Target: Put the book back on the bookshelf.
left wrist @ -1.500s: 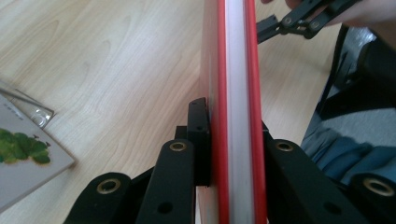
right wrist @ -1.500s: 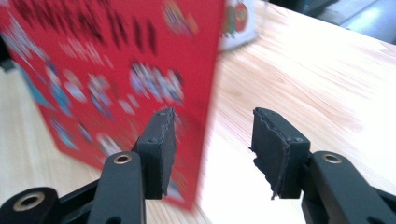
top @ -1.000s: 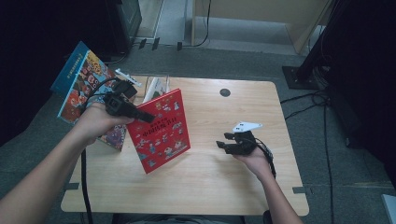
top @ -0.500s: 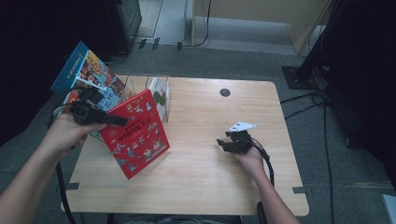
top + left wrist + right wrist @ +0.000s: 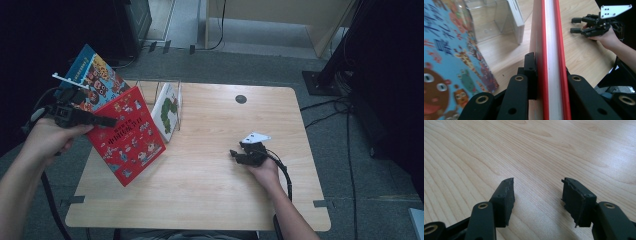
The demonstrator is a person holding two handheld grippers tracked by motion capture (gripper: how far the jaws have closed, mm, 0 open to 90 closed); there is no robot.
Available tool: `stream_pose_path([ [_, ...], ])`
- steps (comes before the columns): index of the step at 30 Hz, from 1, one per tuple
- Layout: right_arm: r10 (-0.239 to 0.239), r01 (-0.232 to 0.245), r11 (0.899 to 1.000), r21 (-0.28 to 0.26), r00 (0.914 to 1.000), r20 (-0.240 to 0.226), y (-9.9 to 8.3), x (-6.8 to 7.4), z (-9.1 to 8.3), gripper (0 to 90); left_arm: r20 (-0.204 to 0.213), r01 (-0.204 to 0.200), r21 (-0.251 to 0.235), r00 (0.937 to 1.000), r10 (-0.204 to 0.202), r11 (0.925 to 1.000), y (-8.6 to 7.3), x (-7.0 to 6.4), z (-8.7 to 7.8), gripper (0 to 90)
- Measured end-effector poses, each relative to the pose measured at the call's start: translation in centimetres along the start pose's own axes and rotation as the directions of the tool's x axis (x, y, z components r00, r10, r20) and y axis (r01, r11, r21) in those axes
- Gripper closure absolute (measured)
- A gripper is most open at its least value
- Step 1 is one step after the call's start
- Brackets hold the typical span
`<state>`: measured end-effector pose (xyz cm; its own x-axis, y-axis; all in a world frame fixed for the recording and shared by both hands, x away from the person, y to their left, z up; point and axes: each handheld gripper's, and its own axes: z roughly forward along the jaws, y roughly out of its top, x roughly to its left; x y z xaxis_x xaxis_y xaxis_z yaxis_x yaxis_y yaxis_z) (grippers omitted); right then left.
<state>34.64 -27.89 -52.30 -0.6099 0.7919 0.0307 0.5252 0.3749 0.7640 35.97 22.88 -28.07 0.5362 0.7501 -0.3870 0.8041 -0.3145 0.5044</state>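
**Red book lifted at the bench's left edge, rack slot next**

The wooden bench [image 5: 210, 190] carries a clear acrylic book rack [image 5: 150, 90] at its far left, with one white, green-printed book [image 5: 167, 112] leaning inside it. A blue picture book [image 5: 95, 75] stands tilted just left of the rack, partly past the bench edge. The red picture book [image 5: 127, 135] is held tilted above the bench's left front part, near the rack and in front of the blue book. The left gripper [image 5: 100, 120] has its fingers [image 5: 530, 72] pinching the red book's edge, cover on either side. The right gripper [image 5: 237, 154] rests on the bench well to the right, fingers [image 5: 505, 195] spread with nothing between them.

The step in hand looks like carrying the red book; the next move probably calls for righting it and slipping it into the rack beside the white book. The middle and right of the bench lie open; the left edge is close, and the blue book crowds that side.
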Motion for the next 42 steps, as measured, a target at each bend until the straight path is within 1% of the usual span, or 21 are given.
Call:
stream_pose_path([
  [2, 0.000, 0.000, 1.000, 0.000, 1.0000, 0.001, 0.0, 0.0, 0.0, 43.0, -0.004, 0.012, -0.008, 0.9999, -0.012, 0.9999, 0.1, 0.4, -0.6, 79.6],
  [4, -0.004, 0.004, 1.000, -0.001, 1.0000, 0.002, 0.0, 0.0, 0.0, 42.6, -0.017, 0.023, -0.016, 0.9996, -0.023, 0.9996, 0.2, 0.9, -1.0, 79.6],
  [6, -0.003, 0.003, 1.000, -0.001, 1.0000, 0.004, 0.0, 0.0, 0.0, 41.5, -0.036, 0.042, -0.025, 0.9984, -0.043, 0.9988, 0.2, 1.4, -1.2, 79.6],
  [9, 0.004, -0.004, 1.000, 0.001, 0.9999, 0.010, 0.0, 0.1, 0.0, 40.9, -0.057, 0.070, -0.034, 0.9958, -0.072, 0.9970, 0.2, 2.2, -1.2, 79.5],
  [13, 0.011, -0.011, 1.000, 0.003, 0.9997, 0.021, 0.0, 0.1, 0.0, 39.2, -0.077, 0.082, -0.044, 0.9934, -0.086, 0.9956, 0.5, 2.8, -1.0, 79.5],
  [17, 0.010, -0.010, 1.000, 0.002, 0.9997, 0.022, 0.0, 0.1, 0.0, 39.1, -0.104, 0.094, -0.055, 0.9897, -0.099, 0.9941, 1.2, 3.0, -1.0, 79.5],
  [19, 0.010, -0.010, 1.000, 0.002, 0.9997, 0.021, 0.0, 0.1, 0.0, 39.1, -0.109, 0.110, -0.064, 0.9872, -0.117, 0.9918, 1.7, 3.1, -0.9, 79.5],
  [23, 0.009, -0.009, 1.000, 0.001, 0.9997, 0.022, 0.0, 0.1, 0.0, 39.1, -0.125, 0.117, -0.066, 0.9843, -0.125, 0.9909, 2.8, 3.1, -0.3, 79.6],
  [27, 0.009, -0.009, 1.000, 0.001, 0.9997, 0.022, 0.0, 0.1, 0.0, 39.0, -0.148, 0.125, -0.067, 0.9799, -0.134, 0.9899, 4.0, 2.8, 0.4, 79.5],
  [30, 0.009, -0.009, 1.000, 0.001, 0.9997, 0.022, 0.0, 0.1, 0.0, 39.1, -0.152, 0.123, -0.069, 0.9795, -0.133, 0.9899, 4.7, 2.7, 1.1, 79.5],
  [33, 0.009, -0.009, 1.000, 0.001, 0.9997, 0.023, 0.0, 0.1, 0.0, 39.0, -0.163, 0.113, -0.083, 0.9786, -0.125, 0.9901, 5.2, 2.8, 1.6, 79.6],
  [36, 0.009, -0.009, 1.000, 0.001, 0.9996, 0.027, 0.0, 0.2, 0.0, 38.7, -0.182, 0.115, -0.084, 0.9749, -0.129, 0.9898, 5.6, 2.9, 2.2, 79.6],
  [41, 0.008, -0.008, 1.000, 0.001, 0.9996, 0.027, 0.0, 0.2, 0.0, 38.5, -0.190, 0.127, -0.103, 0.9710, -0.145, 0.9866, 6.3, 3.2, 3.1, 79.7],
  [42, 0.008, -0.008, 1.000, 0.001, 0.9996, 0.028, 0.0, 0.2, 0.0, 38.5, -0.196, 0.124, -0.108, 0.9700, -0.143, 0.9865, 6.5, 3.2, 3.3, 79.6],
])
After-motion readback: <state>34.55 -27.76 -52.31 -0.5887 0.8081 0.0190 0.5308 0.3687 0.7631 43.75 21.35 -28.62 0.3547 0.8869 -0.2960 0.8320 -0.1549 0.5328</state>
